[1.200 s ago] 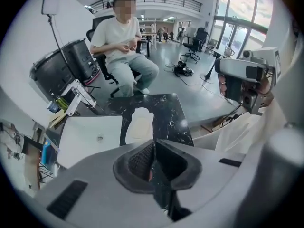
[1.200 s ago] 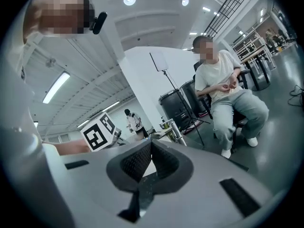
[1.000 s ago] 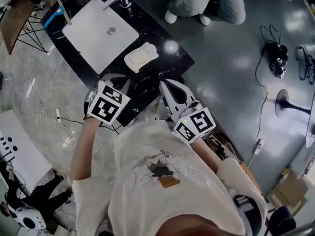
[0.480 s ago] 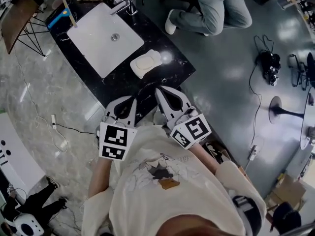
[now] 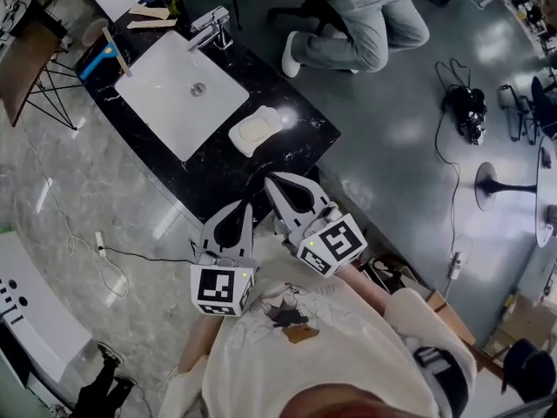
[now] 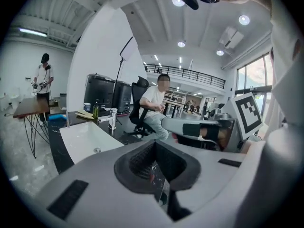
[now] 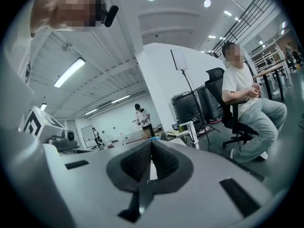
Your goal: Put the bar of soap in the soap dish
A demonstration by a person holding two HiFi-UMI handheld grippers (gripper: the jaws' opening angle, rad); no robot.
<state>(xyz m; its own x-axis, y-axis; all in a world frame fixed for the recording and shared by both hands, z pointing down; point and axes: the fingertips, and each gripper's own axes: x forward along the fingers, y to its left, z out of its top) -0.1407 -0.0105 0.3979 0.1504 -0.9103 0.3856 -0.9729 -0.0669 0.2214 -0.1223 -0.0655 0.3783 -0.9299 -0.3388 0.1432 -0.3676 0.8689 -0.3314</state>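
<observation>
Glossy black stone counter [image 5: 300, 139], smooth white sink [image 5: 165, 98] and soap dish [image 5: 272, 117].

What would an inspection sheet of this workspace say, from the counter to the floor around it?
Surface: black marble counter with a white sink and a faucet.
Job's things: bar of soap lies in the soap dish, beside the sink.
Clutter: blue item and small things at the counter's far end.
Grippers: left hand-held gripper and right hand-held gripper are both shut and empty, near the counter's front edge.
Cables: white cable on the floor at left; dark leads by a black device at right.
Surroundings: seated person beyond the counter; glossy floor.
</observation>
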